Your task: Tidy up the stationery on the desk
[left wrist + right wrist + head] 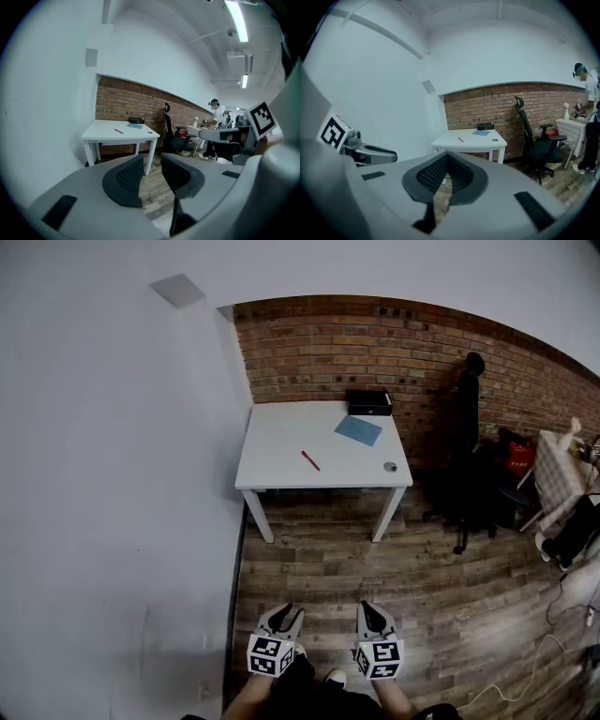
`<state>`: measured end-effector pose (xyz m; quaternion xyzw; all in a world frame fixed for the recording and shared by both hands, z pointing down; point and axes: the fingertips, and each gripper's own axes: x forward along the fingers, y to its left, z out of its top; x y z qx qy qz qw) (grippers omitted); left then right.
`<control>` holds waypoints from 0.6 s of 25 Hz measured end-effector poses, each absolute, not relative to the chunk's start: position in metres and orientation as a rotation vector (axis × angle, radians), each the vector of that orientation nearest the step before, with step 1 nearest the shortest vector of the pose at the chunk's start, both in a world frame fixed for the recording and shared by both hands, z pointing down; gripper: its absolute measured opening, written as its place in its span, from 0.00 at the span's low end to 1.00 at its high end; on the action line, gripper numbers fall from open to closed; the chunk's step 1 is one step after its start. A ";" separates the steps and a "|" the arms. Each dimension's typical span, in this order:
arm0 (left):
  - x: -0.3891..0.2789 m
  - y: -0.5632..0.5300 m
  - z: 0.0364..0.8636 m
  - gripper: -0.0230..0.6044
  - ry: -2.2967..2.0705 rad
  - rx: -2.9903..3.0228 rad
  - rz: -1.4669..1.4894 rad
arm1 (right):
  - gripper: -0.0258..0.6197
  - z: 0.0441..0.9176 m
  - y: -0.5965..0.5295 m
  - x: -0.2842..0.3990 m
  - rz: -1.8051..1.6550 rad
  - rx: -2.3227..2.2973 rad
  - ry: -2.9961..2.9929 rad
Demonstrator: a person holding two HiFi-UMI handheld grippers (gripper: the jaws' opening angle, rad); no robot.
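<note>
Two grippers, head view: I hold my left gripper [289, 613] and right gripper [372, 608] low over the wooden floor, side by side, both pointing ahead at the white desk [272, 451], which stands well apart from them against the brick wall.
Stationery, head view: a red pen [310, 460] lies near the middle of the desktop, a blue sheet [359, 430] beyond it to the right, a black box [368, 402] at the far edge, and a small round item [390, 467] by the near right corner.
Pen axis, head view: it runs on a slant, far end to the left, near end to the right.
Nearer hand, head view: the pen sits ahead and between my two grippers, a little closer to the left one's line, so I judge the left the likelier to reach it first.
Left gripper view: my left gripper [152, 161] has its jaws apart with only floor showing between them; the desk [101, 136] and red pen [118, 131] lie ahead and to the left of the jaws.
Right gripper view: my right gripper [447, 157] has its jaws closed tip to tip on nothing; the desk [454, 142] and red pen [461, 139] lie almost straight ahead, just right of the jaws, far off.
</note>
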<state>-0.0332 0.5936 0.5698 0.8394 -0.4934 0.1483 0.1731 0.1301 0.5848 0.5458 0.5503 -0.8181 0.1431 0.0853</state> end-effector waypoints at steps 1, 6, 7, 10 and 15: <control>-0.026 0.598 0.568 0.24 -1.396 2.386 0.414 | 0.07 0.546 0.588 0.136 0.420 1.644 -2.436; -0.004 0.628 0.572 0.25 -1.385 2.394 0.410 | 0.07 0.553 0.613 0.157 0.458 1.688 -2.424; -0.002 0.633 0.573 0.25 -1.386 2.389 0.406 | 0.08 0.553 0.617 0.161 0.465 1.707 -2.419; 0.005 0.643 0.576 0.25 -1.389 2.375 0.391 | 0.08 0.552 0.624 0.172 0.441 1.738 -2.393; 0.011 0.654 0.580 0.25 -1.405 2.366 0.391 | 0.08 0.553 0.640 0.180 0.394 1.716 -2.396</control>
